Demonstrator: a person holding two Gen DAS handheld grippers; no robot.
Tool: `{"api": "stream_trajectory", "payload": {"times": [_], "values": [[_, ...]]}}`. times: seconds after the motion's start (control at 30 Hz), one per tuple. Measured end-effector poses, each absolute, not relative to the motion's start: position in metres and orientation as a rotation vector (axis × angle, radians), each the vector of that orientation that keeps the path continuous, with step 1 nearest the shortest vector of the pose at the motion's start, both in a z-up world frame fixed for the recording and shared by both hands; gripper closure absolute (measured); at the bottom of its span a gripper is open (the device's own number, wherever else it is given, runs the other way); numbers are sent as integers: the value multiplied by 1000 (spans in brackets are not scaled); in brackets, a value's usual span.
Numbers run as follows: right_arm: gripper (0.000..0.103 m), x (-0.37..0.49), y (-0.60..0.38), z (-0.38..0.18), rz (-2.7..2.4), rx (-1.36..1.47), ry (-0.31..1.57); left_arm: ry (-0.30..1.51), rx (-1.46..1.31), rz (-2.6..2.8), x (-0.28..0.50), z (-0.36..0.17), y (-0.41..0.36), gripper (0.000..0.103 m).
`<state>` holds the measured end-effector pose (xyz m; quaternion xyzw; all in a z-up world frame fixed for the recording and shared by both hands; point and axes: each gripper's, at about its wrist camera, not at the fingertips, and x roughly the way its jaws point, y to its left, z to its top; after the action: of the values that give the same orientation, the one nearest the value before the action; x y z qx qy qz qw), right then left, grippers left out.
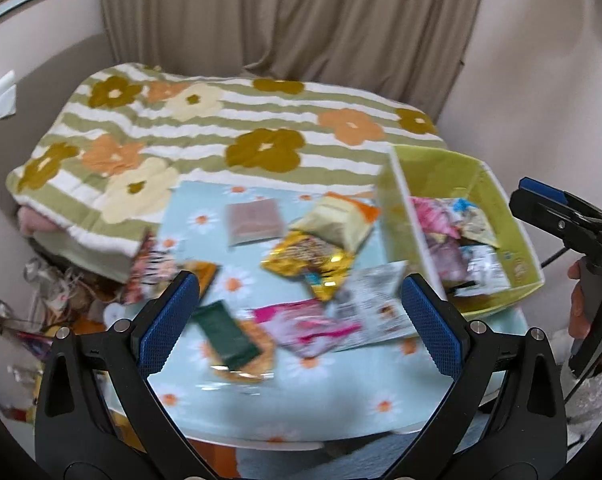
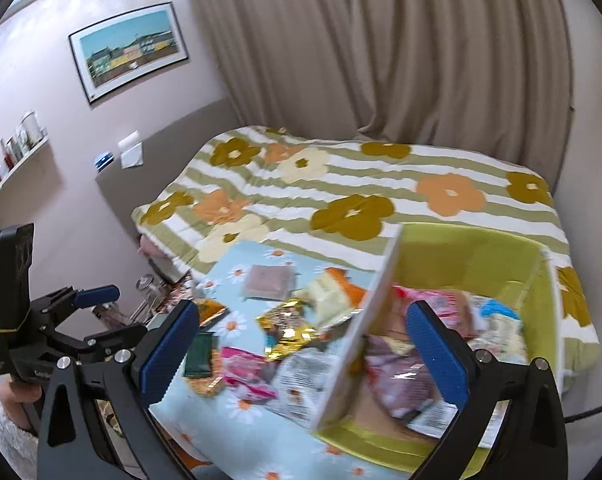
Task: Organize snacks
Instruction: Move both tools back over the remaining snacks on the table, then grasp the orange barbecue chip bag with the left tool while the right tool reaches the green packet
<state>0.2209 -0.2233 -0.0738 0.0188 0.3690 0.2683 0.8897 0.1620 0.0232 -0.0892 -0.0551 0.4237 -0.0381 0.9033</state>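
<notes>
Both empty and spread wide — left tool (image 1: 299, 312) above loose snack packets (image 1: 307, 260) strewn on the daisy-print worktop (image 1: 341, 408), right tool (image 2: 301, 344) over the green box (image 2: 481, 256), partly filled — presumably the collecting bin.

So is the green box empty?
No. The green box already holds several snack packets; its far end is bare.
</notes>
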Motion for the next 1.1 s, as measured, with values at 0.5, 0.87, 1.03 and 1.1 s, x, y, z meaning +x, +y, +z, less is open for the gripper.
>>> {"api": "stream_trajectory", "payload": {"times": [0.5, 0.87, 1.03, 1.1], "values": [[0, 217, -72, -143, 509, -17, 905, 1056, -45, -211, 202, -155, 166, 3], [8, 200, -26, -205, 424, -92, 997, 1170, 3, -346, 246, -218, 177, 3], [14, 199, -12, -228, 434, -142, 1022, 1189, 50, -345, 262, -244, 167, 3], [14, 200, -7, -235, 443, -155, 1025, 1192, 68, -330, 269, -254, 164, 3]]}}
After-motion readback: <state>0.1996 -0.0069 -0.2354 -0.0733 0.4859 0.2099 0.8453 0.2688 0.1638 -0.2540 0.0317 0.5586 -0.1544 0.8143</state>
